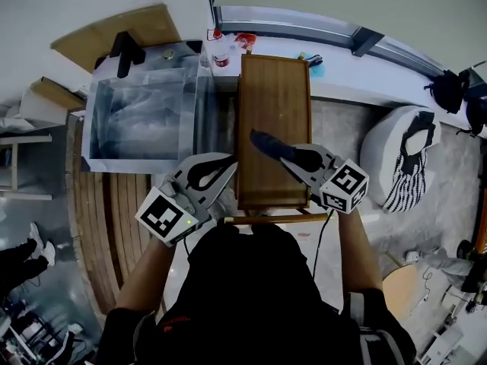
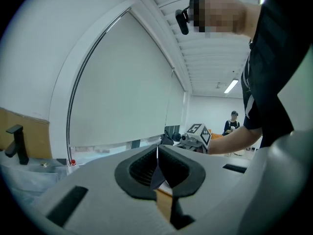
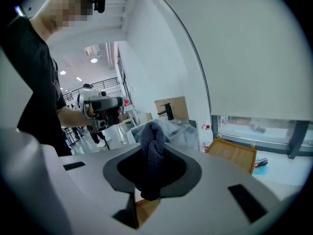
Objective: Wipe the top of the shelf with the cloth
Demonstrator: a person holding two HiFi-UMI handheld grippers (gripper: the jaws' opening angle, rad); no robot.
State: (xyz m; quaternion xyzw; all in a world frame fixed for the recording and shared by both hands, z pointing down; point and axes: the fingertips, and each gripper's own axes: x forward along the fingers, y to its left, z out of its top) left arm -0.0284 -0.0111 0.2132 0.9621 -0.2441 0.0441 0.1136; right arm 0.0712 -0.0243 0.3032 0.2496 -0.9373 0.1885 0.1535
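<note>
The wooden shelf top (image 1: 275,105) is a long brown panel running away from me; its far end also shows in the right gripper view (image 3: 234,155). My right gripper (image 1: 288,153) hangs over the near half of the panel, shut on a dark blue-grey cloth (image 1: 265,142). The cloth (image 3: 151,153) bulges up between the jaws and hangs below them. My left gripper (image 1: 227,164) hovers at the shelf's near left edge. Its jaws are pressed together with nothing between them (image 2: 157,156). Each gripper view catches the other gripper: the right gripper (image 2: 195,132) and the left gripper (image 3: 100,109).
A clear box (image 1: 144,120) covered in plastic film stands just left of the shelf, with a black fixture (image 1: 125,52) behind it. A red-capped bottle (image 1: 221,52) sits at the shelf's far left corner. A white beanbag (image 1: 396,150) with a striped bag lies right. A person (image 2: 234,121) stands far off.
</note>
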